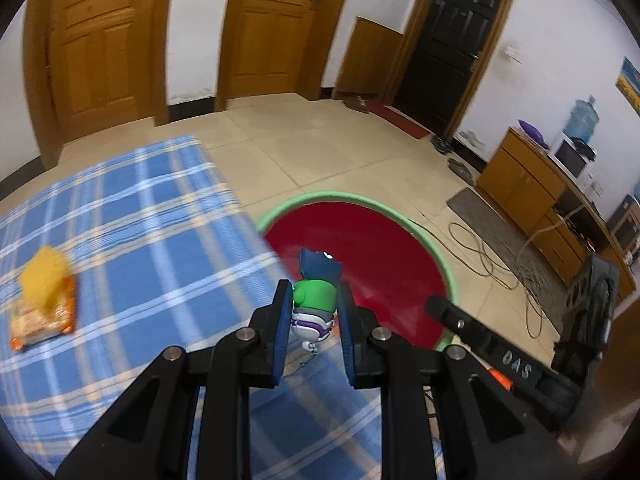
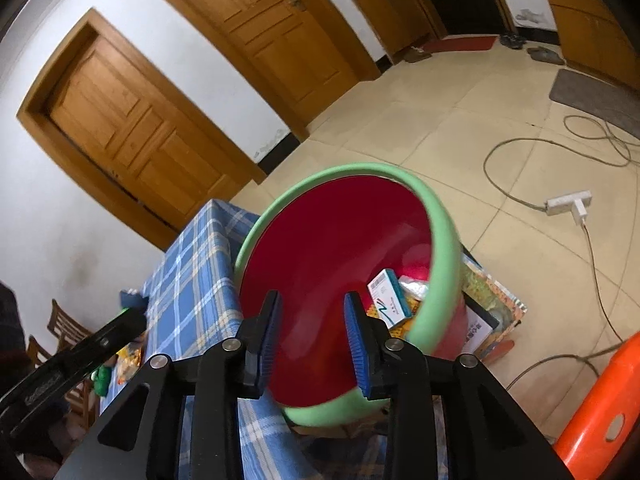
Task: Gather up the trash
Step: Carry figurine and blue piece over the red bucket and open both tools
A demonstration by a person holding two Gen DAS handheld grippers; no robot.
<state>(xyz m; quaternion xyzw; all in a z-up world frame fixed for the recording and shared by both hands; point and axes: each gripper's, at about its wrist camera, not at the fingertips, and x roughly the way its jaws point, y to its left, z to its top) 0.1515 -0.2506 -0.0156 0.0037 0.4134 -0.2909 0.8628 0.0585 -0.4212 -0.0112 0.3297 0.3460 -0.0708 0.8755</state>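
While the left gripper (image 1: 314, 312) clamped a small green-and-navy toy figure (image 1: 316, 292) at the blue plaid table's (image 1: 140, 216) edge, the right gripper (image 2: 312, 336) hung slightly open and empty over the green-rimmed red bin (image 2: 440, 248). A white-and-teal carton (image 2: 390, 298) lay inside, its print unreadable. "DAS" marked the right gripper's black arm.

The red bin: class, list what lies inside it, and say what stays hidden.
Inside the bin lie a white-and-teal box, foil packaging and something yellow beneath. The wall and right gripper cover the rest of the bottom.

Blue plaid-clothed table (image 1: 132, 216) bearing an orange snack packet (image 1: 42, 316).
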